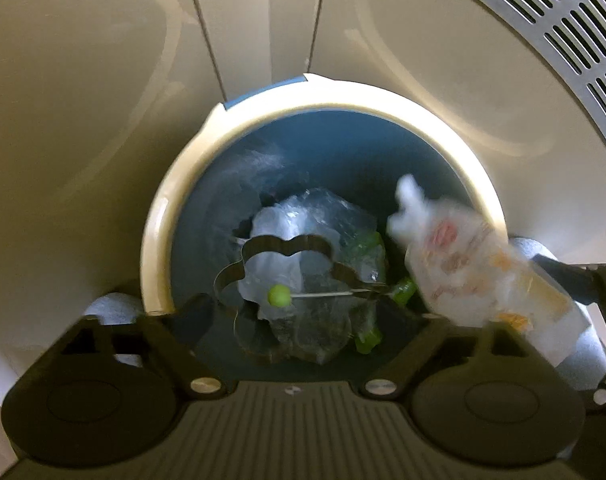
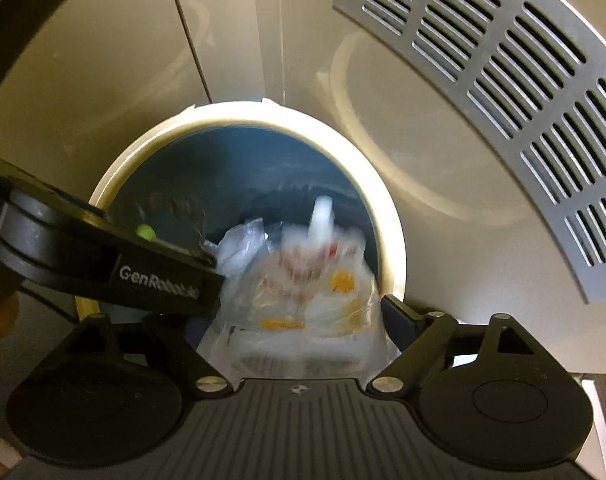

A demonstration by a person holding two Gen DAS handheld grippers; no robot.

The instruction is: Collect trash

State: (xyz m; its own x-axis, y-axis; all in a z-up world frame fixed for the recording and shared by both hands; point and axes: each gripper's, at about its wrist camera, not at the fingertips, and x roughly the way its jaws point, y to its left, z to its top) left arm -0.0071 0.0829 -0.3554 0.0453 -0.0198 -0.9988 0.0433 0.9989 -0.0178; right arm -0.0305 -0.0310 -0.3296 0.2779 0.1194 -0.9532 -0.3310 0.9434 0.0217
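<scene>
Right gripper (image 2: 299, 320): jaws stand wide, and the printed clear plastic wrapper (image 2: 319, 280) sits in the gap between them. It is motion-blurred, and the pads do not look pressed on it, so I read it as loose, dropping or about to drop. Its long axis runs away from the fingers, straight ahead and down toward the bin mouth, with a white twisted end farthest out.

Left gripper (image 1: 295, 320): jaws spread as wide as they go, nothing between the pads. Directly beyond its fingers, down inside the bin, lies a metal flower-shaped cutter (image 1: 279, 264) with a green-knobbed pin (image 1: 279, 295) across it, on crumpled clear plastic with green scraps (image 1: 367, 252). In the left view the same wrapper (image 1: 463, 264) shows off to the right of the left fingers, over the bin's right rim, long axis slanting up-left.

Blue bin with cream rim (image 1: 303, 98): below and ahead of both grippers, mouth open upward. In the right view the left gripper's black body crosses the bin's near-left side.

Farthest: beige cabinet panels and a slotted metal grille (image 2: 483, 80), up-right.

Judgement: the wrapper is nearer the right gripper; what matters is that it stays over the opening, not the right rim.
</scene>
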